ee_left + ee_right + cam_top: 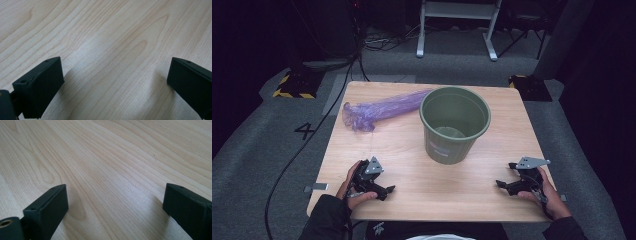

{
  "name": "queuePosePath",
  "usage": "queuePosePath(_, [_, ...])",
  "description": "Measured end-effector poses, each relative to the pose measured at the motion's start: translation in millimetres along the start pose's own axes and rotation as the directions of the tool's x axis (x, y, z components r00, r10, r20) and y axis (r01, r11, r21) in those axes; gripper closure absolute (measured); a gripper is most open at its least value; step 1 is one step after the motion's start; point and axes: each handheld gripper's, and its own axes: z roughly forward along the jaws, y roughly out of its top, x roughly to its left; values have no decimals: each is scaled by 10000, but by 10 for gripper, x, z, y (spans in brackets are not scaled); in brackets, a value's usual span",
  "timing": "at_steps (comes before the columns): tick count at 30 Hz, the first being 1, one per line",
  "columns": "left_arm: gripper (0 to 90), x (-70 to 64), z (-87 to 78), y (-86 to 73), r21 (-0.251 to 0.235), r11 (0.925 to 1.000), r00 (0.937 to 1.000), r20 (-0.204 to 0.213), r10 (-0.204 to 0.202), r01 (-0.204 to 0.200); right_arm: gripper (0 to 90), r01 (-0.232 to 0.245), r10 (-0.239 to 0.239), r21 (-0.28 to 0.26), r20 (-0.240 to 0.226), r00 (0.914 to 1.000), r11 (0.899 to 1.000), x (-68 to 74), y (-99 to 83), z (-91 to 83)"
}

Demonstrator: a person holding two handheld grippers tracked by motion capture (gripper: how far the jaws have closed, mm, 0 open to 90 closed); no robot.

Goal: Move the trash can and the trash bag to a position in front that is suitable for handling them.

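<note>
Closest to me in the high view are my two arms in dark sleeves, coming in from the bottom edge. Each hand holds a black gripper low over the near part of the table.

The biggest thing I see is the wooden table [412,185]. It is pale, with wavy grain lines. Around it is grey floor.

Next biggest is the green bucket [455,125]. It stands upright in the middle of the table, a bit toward the far side. I can see down into it, and it has a pale label on its front.

Then comes the purple plastic bag [379,110]. It lies long and crumpled on the far left part of the table. One end reaches right up beside the bucket's rim. I cannot tell if it touches.

Then my left gripper [387,191], near the front left edge. In the left gripper view [113,82] its two jaws stand wide apart with just bare wood between them. It grips nothing.

My right gripper [502,185] is near the front right edge, well apart from the bucket. In the right gripper view [115,207] its jaws are spread wide too, with bare wood between them. It grips nothing.

A black cable [307,145] runs across the floor on the left.
</note>
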Motion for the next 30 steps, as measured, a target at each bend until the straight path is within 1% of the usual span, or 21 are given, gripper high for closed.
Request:
queuePosePath(8, [3, 1, 0, 0, 1, 10000, 10000, 6, 7, -7, 54, -18, 18, 11, 32, 10000, 10000, 5, -5, -7])
queuePosePath(10, [3, 1, 0, 0, -4, 10000, 10000, 3, 5, -5, 79, 43, -44, -47, -41, 10000, 10000, 12, -9, -18])
queuePosePath(12, [2, 2, 1, 1, -7, 10000, 10000, -2, 14, -14, 83, 33, -33, -31, -39, 10000, 10000, 13, -7, -19])
queuePosePath(15, [2, 6, 4, 4, -8, 10000, 10000, 21, 24, -24, 148, 41, -42, -109, -121, 9999, 9999, 36, 7, -18])
queuePosePath(16, [2, 8, 6, 6, -5, 10000, 10000, 26, 35, -35, 152, 47, -48, -104, -122, 9999, 9999, 43, 13, -17])
queuePosePath(20, [2, 8, 8, 7, -19, 10000, 10000, 26, 25, -25, 161, 89, -88, -102, 73, 9999, 9999, 59, 35, -15])
queuePosePath(24, [2, 7, 7, 7, -18, 10000, 10000, 22, 20, -20, 161, 112, -113, -335, -21, 9999, 9994, 80, 91, -44])
queuePosePath(25, [3, 8, 8, 7, -20, 10000, 10000, 24, 21, -21, 159, 136, -139, -445, -58, 9999, 9989, 88, 111, -55])
queuePosePath(27, [3, 8, 8, 7, -25, 10000, 10000, 24, 25, -25, 164, -2, -4, -666, -93, 10000, 9978, 98, 158, -80])
queuePosePath(30, [3, 8, 8, 7, -22, 10000, 10000, 21, 23, -23, 176, -56, 22, -1075, -312, 9995, 9942, 104, 242, -119])
